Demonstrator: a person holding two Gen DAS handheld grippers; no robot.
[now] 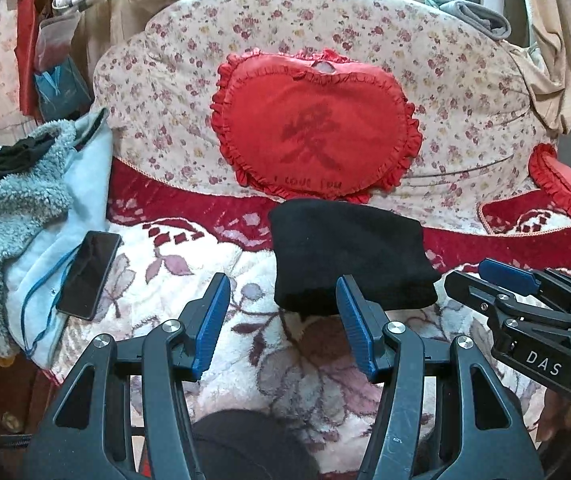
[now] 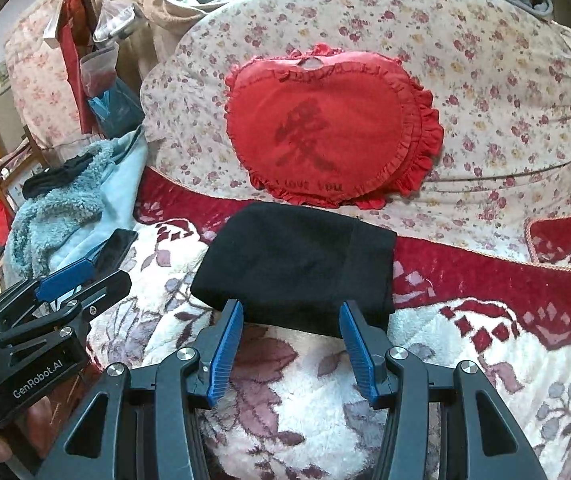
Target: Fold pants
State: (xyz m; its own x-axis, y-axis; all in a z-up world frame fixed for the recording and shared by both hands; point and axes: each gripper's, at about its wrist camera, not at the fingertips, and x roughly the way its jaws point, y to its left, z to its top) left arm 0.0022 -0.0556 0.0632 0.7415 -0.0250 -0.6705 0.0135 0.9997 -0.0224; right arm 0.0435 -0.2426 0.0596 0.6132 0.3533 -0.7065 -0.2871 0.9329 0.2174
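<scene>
status: fold sequence appears complete or nearly so.

the pants (image 2: pixel 297 268) lie as a compact black rectangle on the floral blanket (image 2: pixel 425 380) of the bed, just in front of the red heart cushion (image 2: pixel 325 136), which i use as the landmark here. the near edge of the bundle looks thick and layered, which i judge to mean several folds are already stacked. no leg or waistband trails loose from it in either view.

my left gripper (image 1: pixel 283 320) is released: its jaws stand spread with nothing between them, hovering above the blanket on the near side of the pants from the cushion, at the bundle's near-left corner. my right gripper (image 2: pixel 291 340) is likewise released, jaws spread and empty, hovering at the near edge of the pants below the cushion. whether either blue pad touches the cloth i cannot tell.

remaining work, as i judge it: little. the bundle's edges look reasonably square; the right edge as seen from the right wrist shows a faint seam or overlap that could take one smoothing pass. otherwise the task reads as finished and ready for withdrawal.

to the left of the cushion, well apart from the pants, a phone (image 1: pixel 89 274) rests on a pale blue fleece garment (image 1: pixel 25 208). neither bears on the fold.
</scene>
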